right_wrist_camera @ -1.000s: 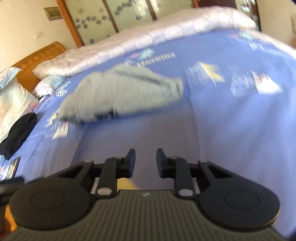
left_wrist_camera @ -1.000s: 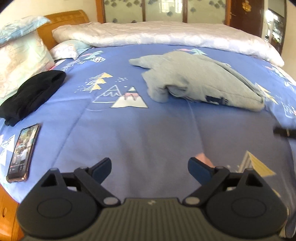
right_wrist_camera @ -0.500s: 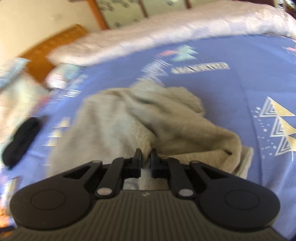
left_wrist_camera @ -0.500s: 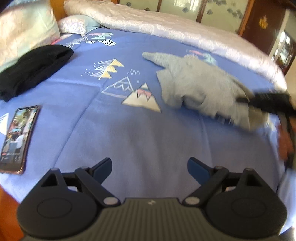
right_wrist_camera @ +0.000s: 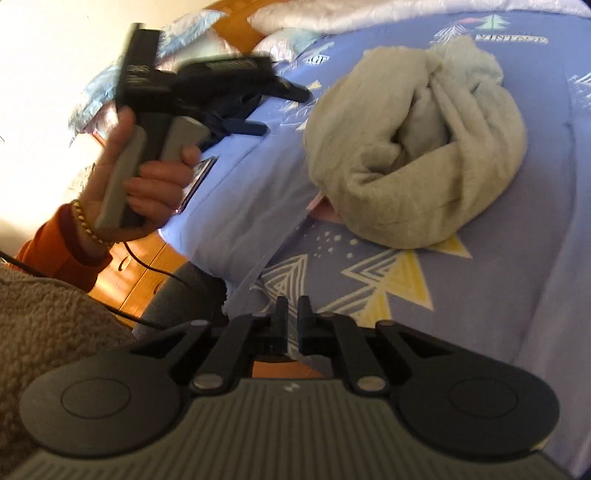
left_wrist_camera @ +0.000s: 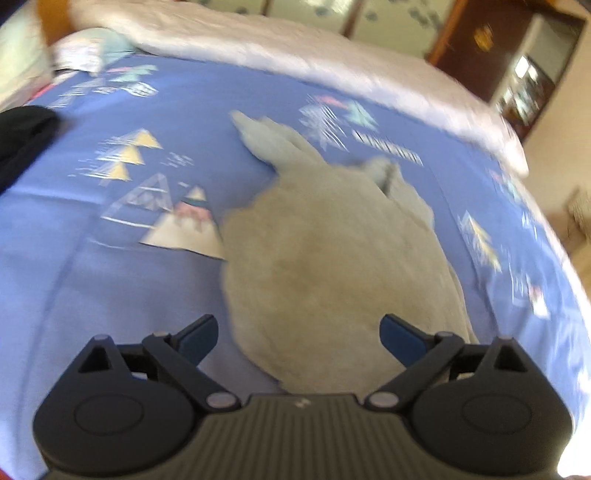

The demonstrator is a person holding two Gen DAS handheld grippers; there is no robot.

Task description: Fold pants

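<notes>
The grey pants lie in a crumpled heap on the blue patterned bedspread. My left gripper is open, its jaws wide apart just above the heap's near edge. In the right wrist view the pants are a bunched mound farther up the bed. My right gripper is shut with nothing between its fingers, low over the bed's near edge. The left gripper shows there too, held in a hand, open and raised left of the pants.
A black garment lies at the far left of the bed. A white quilt runs along the far side. Pillows and a wooden headboard are beyond. A phone lies near the bed's edge.
My left gripper moved forward and right over the pants. My right gripper pulled back from the pants to the bed's edge, and the heap now sits more bunched up.
</notes>
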